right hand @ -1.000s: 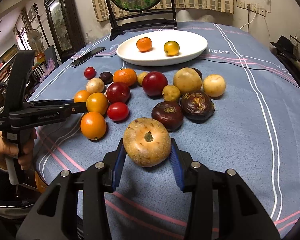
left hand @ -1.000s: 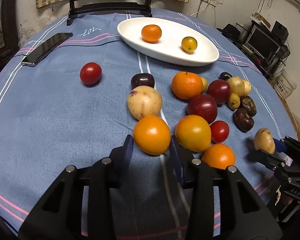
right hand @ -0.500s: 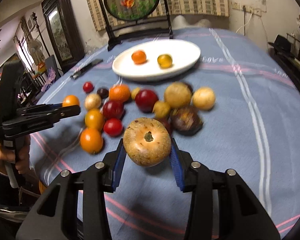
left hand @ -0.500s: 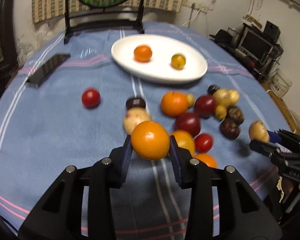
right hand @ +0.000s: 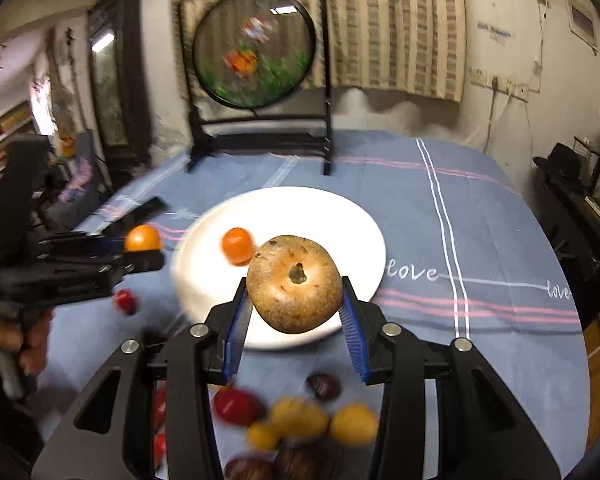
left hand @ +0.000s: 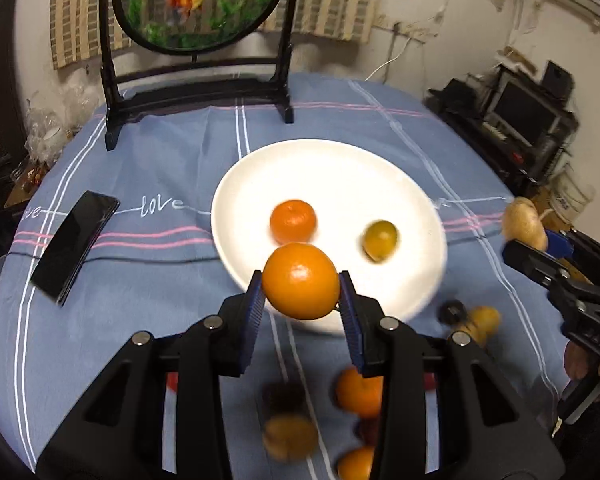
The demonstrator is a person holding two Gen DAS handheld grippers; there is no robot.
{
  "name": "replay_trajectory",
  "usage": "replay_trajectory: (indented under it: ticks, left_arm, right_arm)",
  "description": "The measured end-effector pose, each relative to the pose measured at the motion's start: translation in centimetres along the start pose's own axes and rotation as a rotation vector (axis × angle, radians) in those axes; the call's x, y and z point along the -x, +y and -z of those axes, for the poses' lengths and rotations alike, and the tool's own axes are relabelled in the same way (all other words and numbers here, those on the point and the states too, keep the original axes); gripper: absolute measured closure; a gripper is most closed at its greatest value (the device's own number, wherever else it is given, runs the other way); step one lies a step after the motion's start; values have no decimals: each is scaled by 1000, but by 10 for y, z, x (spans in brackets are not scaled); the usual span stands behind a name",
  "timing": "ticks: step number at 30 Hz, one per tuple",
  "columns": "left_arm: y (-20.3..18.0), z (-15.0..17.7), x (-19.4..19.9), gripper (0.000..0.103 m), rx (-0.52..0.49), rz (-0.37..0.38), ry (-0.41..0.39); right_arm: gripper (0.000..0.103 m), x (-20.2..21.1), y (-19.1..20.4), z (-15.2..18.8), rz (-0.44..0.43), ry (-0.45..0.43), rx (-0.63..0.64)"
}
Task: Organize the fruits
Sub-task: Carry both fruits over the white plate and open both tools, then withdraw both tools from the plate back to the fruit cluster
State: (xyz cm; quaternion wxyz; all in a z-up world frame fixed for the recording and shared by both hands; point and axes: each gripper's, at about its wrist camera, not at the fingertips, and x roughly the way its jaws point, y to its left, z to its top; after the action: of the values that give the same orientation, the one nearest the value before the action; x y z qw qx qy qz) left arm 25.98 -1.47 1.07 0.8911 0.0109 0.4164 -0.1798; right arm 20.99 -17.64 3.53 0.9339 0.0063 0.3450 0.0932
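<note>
My left gripper is shut on an orange, held in the air over the near rim of the white oval plate. On the plate lie a small tangerine and a yellow-green fruit. My right gripper is shut on a brown speckled round fruit, also above the plate's near edge. Each gripper shows in the other's view: the right gripper at the right edge, the left gripper at the left with a hand on its handle.
Several blurred fruits lie on the blue cloth below the grippers, such as an orange, a red one and a dark one. A black phone lies left of the plate. A framed round screen stands at the table's far side.
Both grippers rose off the cloth with their fruits and travelled forward to the plate. The fruit pile has dropped below and behind them in both views.
</note>
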Motion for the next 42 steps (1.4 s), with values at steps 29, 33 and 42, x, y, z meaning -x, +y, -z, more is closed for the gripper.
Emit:
replay_trajectory:
  ticks: [29, 33, 42]
  left_arm:
    - [5, -15, -26, 18, -32, -157, 5]
    - [12, 7, 1, 16, -8, -148, -17]
    - [31, 81, 45, 13, 68, -169, 2]
  right_arm:
    - [36, -63, -54, -7, -31, 127, -208]
    - [35, -27, -53, 16, -28, 107, -202]
    - [35, 37, -34, 91, -9, 79, -174]
